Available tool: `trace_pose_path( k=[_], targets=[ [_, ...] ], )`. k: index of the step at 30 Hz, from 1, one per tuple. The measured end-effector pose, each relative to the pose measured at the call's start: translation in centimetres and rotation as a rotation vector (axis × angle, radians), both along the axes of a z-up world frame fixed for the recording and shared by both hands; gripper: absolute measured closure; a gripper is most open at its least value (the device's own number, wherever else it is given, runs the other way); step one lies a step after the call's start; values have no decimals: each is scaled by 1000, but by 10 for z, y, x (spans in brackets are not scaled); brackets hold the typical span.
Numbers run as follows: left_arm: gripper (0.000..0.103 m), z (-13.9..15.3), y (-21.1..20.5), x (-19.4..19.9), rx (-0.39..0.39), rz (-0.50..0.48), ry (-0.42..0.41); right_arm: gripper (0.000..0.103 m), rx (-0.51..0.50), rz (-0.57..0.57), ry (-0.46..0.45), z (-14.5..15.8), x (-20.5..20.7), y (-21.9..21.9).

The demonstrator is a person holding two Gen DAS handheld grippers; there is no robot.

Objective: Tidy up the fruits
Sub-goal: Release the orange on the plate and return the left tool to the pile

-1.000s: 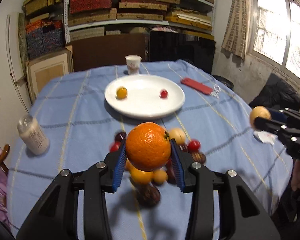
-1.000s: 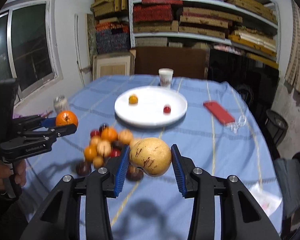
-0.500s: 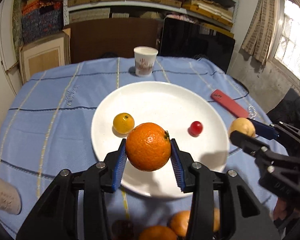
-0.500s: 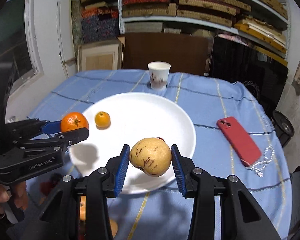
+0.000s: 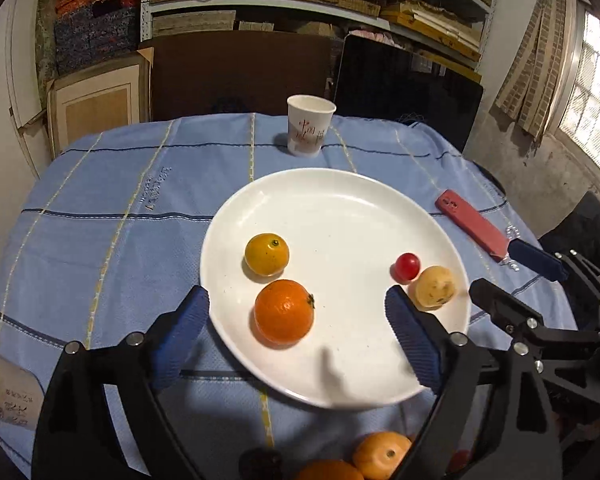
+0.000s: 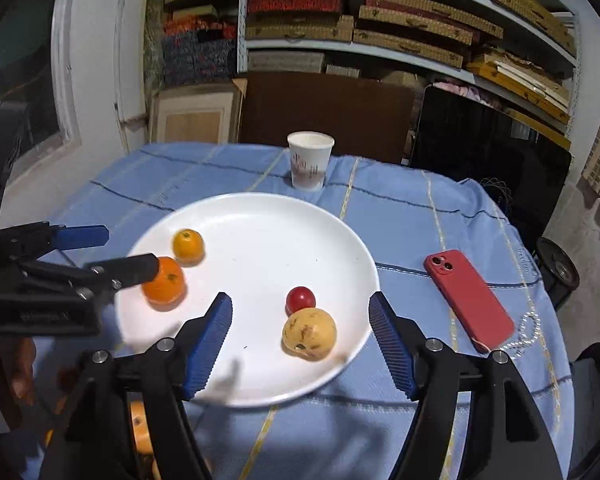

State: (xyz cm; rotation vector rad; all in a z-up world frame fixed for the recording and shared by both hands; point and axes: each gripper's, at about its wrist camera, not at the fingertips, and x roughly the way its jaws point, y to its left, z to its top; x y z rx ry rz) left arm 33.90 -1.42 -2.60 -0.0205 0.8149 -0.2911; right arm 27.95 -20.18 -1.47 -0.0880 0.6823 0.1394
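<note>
Spare fruit (image 5: pixel 380 458) near the plate (image 5: pixel 340 200) only in left view, both claws, left (image 5: pixel 296 332) and right (image 6: pixel 300 344), wide, holding nothing, orange (image 5: pixel 284 312) and pear (image 6: pixel 309 333) on plate

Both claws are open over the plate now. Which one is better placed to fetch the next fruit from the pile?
Probably the left claw. Its view shows the loose fruits just below it, near the plate. The right claw shows only an orange fruit far to its left.
</note>
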Motion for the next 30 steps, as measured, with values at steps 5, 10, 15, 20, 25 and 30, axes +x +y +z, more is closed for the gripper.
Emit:
trace_pose_path(
  k=[5, 10, 15, 20, 25, 30],
  targets=[
    [5, 35, 30, -99, 29, -29, -97, 31, -18, 40, 6, 14, -86, -5],
    [5, 8, 39, -193, 107, -109, -61, 32, -76, 119, 122, -30, -149, 13],
    [5, -20, 51, -238, 93, -117, 4, 33, -55, 145, 183, -58, -160, 34],
    [5, -31, 59, -246, 83, -89, 34, 33, -86, 147, 182, -66, -158, 49],
    [5, -38, 57, -247, 102, -90, 45, 50, -94, 139, 216, -75, -149, 54],
    [5, -42, 52, -248, 110, -105, 48, 60, -70, 145, 239, -79, -148, 54]
  ],
)
